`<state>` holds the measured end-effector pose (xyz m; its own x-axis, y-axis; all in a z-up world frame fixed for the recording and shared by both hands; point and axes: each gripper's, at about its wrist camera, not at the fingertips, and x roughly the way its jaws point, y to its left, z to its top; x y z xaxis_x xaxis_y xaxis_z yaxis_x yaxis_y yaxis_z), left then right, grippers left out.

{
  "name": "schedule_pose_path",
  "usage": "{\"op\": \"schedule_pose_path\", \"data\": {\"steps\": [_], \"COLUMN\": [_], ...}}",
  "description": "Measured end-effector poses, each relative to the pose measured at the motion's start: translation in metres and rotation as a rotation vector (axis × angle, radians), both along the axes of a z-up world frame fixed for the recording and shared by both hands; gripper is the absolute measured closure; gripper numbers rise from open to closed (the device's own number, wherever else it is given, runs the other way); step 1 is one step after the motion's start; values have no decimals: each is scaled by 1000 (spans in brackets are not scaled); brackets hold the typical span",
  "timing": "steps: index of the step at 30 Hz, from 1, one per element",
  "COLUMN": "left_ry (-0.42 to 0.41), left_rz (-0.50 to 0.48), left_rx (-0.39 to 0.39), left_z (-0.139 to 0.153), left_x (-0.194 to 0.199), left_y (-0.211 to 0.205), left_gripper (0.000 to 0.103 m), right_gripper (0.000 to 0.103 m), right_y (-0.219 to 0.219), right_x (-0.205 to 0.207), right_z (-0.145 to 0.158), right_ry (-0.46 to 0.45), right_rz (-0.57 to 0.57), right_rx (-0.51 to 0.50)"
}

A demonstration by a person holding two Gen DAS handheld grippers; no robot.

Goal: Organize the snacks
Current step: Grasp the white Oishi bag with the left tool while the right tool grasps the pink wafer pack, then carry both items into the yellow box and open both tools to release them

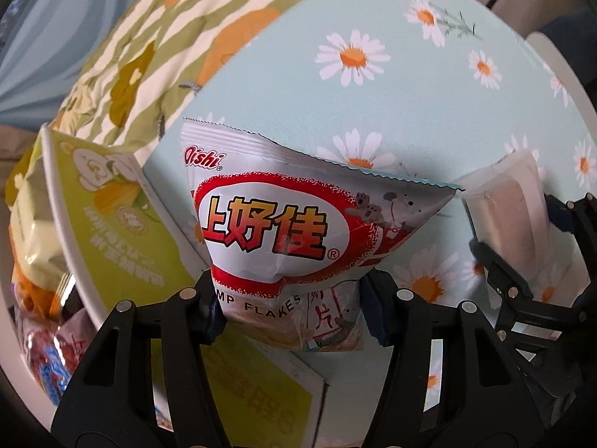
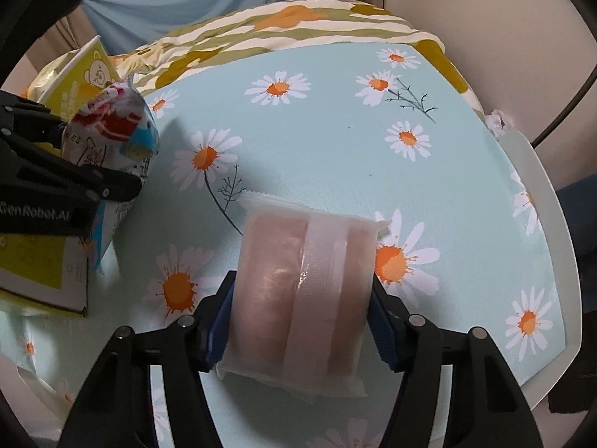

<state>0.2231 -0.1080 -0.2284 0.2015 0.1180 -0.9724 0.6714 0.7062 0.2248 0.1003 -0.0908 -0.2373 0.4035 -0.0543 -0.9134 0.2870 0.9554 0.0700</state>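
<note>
I'm gripping the Oishi shrimp flakes bag [image 1: 276, 231] in my left hand-held gripper [image 1: 294, 298] — lower print hidden; my right hand-held gripper [image 2: 302, 321] is clamping a frosted pastry packet [image 2: 302, 298] above the daisy-print counter [image 2: 335, 156] — contents blurred.

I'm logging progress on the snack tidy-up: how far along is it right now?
Done: several snack packs already sit in the green box on the left. In hand: the left gripper clamps a shrimp flakes bag, and the right gripper clamps a clear-wrapped pack, both over the daisy tablecloth. Left: both still have to go into the box; no other loose snacks show.
</note>
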Motion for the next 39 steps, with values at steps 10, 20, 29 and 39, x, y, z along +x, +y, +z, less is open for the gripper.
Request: {"op": "schedule_pose_path", "data": {"steps": [10,20,29,39], "left_ry": [-54,-204,-369,-356], "left_rz": [72,242,511,708], "left_rx": [-87,-265,-368,-356], "left_z": [42,134,205,194], "left_x": [-18,-31,-51,-42], "left_y": [-5,14,99,225], "left_gripper": [46,46,46,46], "right_gripper": [45,45,45,45], "right_y": [-16,-34,-9,72], "right_x": [-11,-14,1,41], "right_z": [43,123,196,218], "right_ry": [-96,-228,-370,-410], "right_rz": [43,146,363,502], "right_rx": [-15,-39,11,123]}}
